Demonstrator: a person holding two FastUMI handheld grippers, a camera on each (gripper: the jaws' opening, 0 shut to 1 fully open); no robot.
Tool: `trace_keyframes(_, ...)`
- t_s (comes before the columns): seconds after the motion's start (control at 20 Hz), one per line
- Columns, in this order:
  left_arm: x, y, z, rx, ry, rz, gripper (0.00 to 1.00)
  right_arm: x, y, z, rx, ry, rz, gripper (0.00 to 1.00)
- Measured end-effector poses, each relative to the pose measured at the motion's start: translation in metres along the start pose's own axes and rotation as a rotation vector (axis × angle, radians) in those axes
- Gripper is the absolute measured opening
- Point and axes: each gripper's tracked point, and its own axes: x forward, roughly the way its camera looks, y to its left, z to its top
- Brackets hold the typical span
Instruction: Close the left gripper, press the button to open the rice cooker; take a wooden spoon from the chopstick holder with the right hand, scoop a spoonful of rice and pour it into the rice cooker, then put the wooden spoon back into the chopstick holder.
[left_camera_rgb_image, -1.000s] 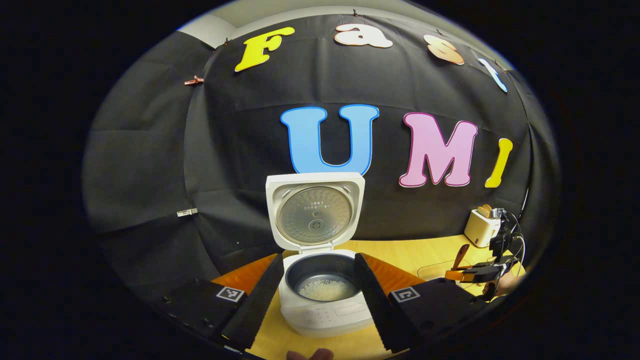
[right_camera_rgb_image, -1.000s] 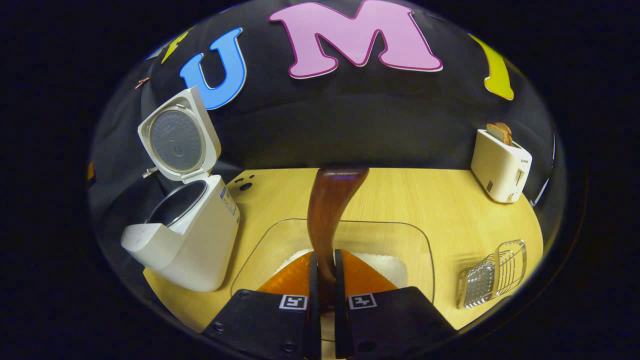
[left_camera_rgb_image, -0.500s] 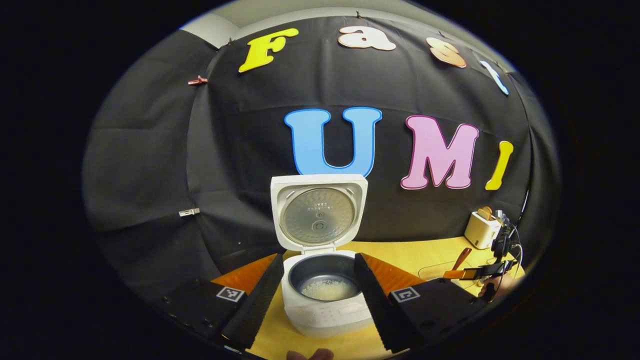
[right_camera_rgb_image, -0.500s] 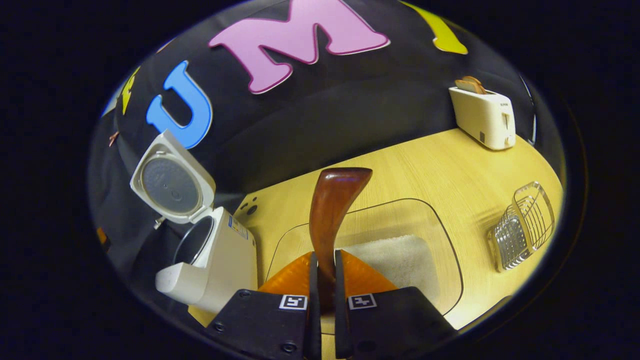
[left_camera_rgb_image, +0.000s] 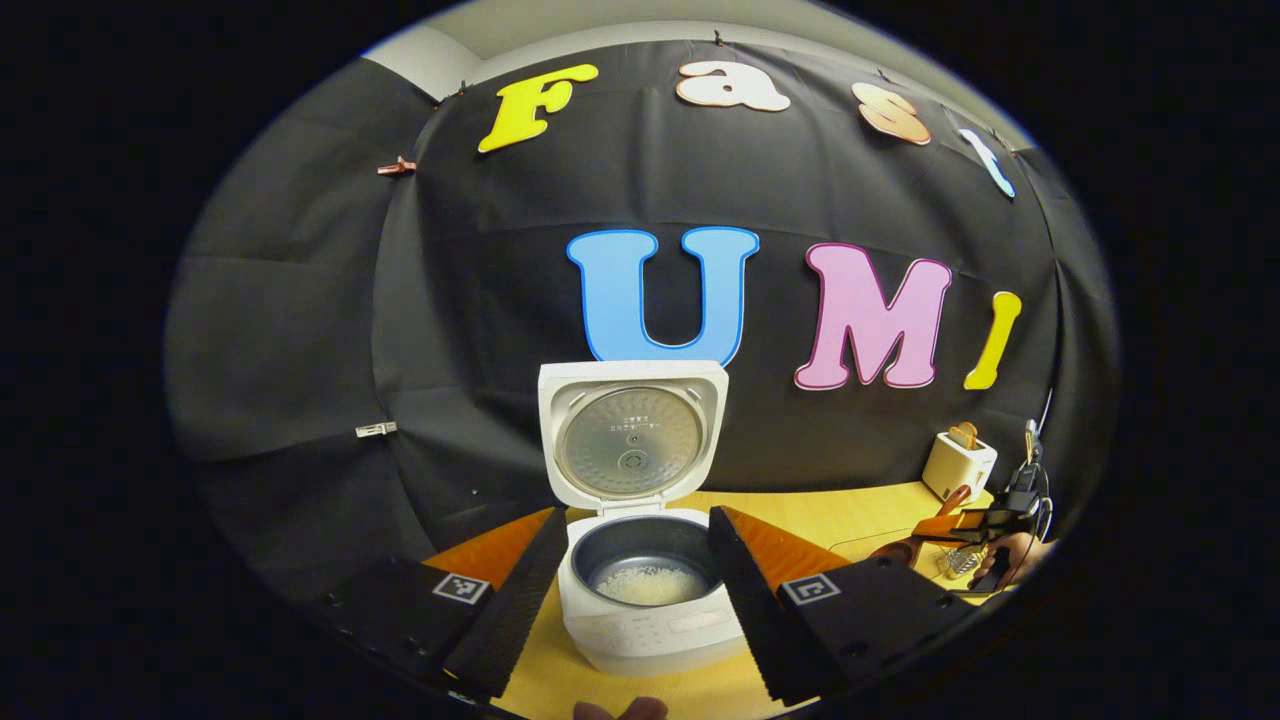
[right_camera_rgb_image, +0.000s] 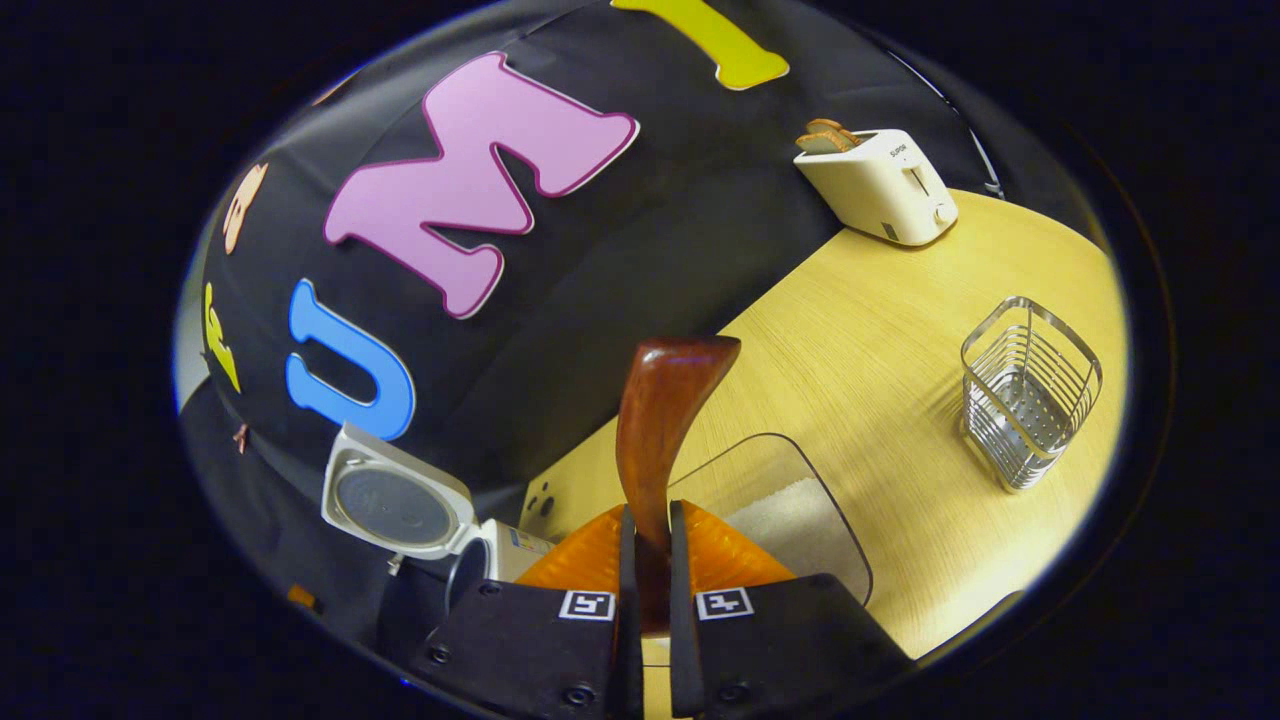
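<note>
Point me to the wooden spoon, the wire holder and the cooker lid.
wooden spoon (right_camera_rgb_image: 655, 430), right gripper view, mid handle.
wire holder (right_camera_rgb_image: 1030, 395), right gripper view, front wall.
cooker lid (left_camera_rgb_image: 629, 441), left gripper view, inner plate.

Bare table (right_camera_rgb_image: 900, 330) lies between toaster (right_camera_rgb_image: 885, 185) and wire holder (right_camera_rgb_image: 1030, 390); cooker lid (left_camera_rgb_image: 630, 435) stands raised.

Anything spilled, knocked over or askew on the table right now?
Nothing stands out. The rice cooker stands open with rice inside, the toaster and wire holder are upright, and the right gripper clamps the wooden spoon.
</note>
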Motion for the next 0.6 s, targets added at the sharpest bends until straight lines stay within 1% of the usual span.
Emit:
trace_keyframes(0.15,-0.006,-0.003,0.001,-0.007,-0.008,-0.008,0.90,-0.012,0.022,0.016,0.068,-0.024,0.030,0.15)
trace_keyframes(0.4,-0.021,0.006,0.001,-0.025,-0.024,0.006,0.90,-0.019,0.085,0.026,0.160,-0.033,0.136,0.14)
trace_keyframes(0.5,-0.028,0.013,0.000,-0.035,-0.024,0.016,0.91,-0.015,0.111,0.024,0.180,-0.028,0.171,0.14)
trace_keyframes(0.6,-0.036,0.021,-0.002,-0.044,-0.023,0.032,0.90,-0.008,0.140,0.015,0.169,-0.013,0.202,0.14)
